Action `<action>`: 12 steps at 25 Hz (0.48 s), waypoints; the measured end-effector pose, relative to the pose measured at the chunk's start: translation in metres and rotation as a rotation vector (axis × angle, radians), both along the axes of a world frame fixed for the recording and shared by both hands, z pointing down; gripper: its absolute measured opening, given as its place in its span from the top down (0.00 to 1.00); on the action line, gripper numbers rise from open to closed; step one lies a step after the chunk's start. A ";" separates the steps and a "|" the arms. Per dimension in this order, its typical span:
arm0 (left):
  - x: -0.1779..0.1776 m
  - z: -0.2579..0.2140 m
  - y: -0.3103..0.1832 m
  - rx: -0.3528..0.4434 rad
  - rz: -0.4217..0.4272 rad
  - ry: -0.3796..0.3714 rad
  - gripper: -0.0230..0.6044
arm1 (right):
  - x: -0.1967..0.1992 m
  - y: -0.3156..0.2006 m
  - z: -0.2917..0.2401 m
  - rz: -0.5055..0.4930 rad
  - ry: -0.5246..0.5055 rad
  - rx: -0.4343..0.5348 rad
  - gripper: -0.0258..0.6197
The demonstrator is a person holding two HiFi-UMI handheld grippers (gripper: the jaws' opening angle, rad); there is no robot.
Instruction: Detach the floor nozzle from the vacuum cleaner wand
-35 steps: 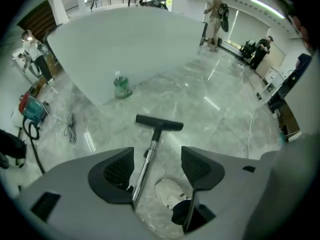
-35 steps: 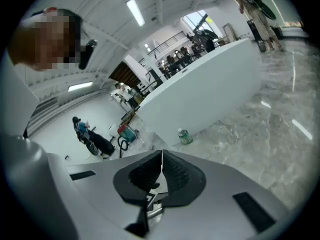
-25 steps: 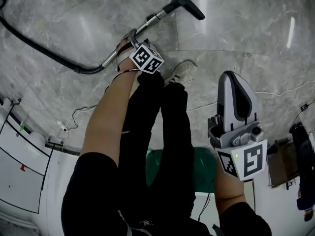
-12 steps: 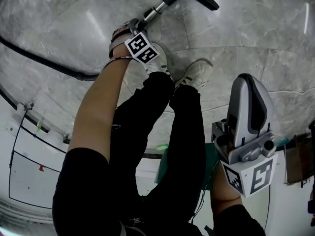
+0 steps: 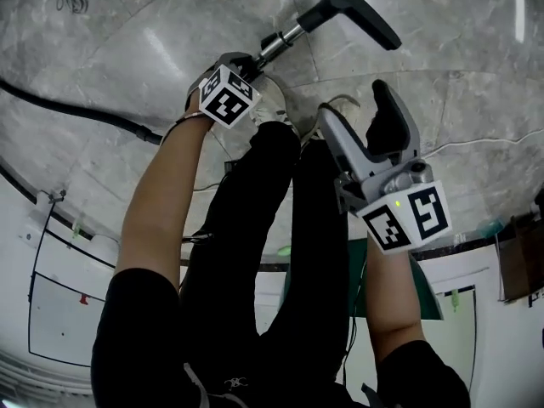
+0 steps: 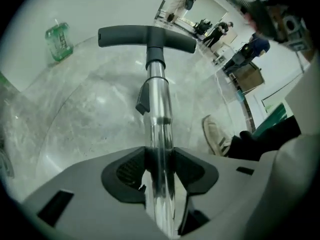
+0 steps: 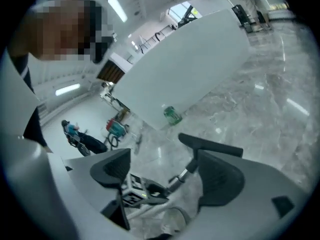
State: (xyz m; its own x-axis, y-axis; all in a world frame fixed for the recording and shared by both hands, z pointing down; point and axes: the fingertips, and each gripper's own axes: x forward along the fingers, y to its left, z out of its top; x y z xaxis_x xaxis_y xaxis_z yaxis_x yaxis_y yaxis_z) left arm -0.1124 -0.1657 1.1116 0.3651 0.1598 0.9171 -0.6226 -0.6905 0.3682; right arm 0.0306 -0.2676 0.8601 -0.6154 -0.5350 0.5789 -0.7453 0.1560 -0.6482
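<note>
The chrome wand (image 5: 280, 42) lies on the marble floor and ends in the black floor nozzle (image 5: 348, 5). My left gripper (image 5: 253, 63) sits over the wand a short way behind the nozzle. Its jaws have just been closing and its pads (image 6: 125, 171) now press the wand (image 6: 159, 129) from both sides, with the nozzle (image 6: 146, 36) straight ahead. My right gripper (image 5: 355, 104) hangs above the floor to the right of the wand. Its jaws have just been opening and stand open with nothing between them. Past its fingers (image 7: 222, 179) I see the nozzle (image 7: 210, 146) and the left gripper's marker cube (image 7: 131, 194).
A black hose (image 5: 76, 104) trails off to the left from the wand. The person's legs and two light shoes (image 5: 340, 113) stand just below the wand. A green bottle (image 7: 172, 115) stands by a white panel (image 7: 185, 69). People (image 6: 215, 31) stand far off.
The left gripper has slid along the wand toward the nozzle and closed on it. The right gripper has dropped lower, rolled, and gone from shut to open.
</note>
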 end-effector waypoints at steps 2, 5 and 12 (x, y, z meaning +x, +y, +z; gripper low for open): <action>0.017 -0.039 -0.007 0.039 0.015 0.067 0.68 | 0.007 0.006 0.029 0.041 0.054 -0.090 0.22; 0.044 -0.099 -0.013 0.090 0.054 0.168 0.68 | 0.016 -0.008 0.046 0.200 -0.059 -0.196 0.21; 0.104 -0.189 -0.003 0.154 0.136 0.329 0.68 | 0.057 -0.071 0.034 0.428 -0.068 -0.111 0.22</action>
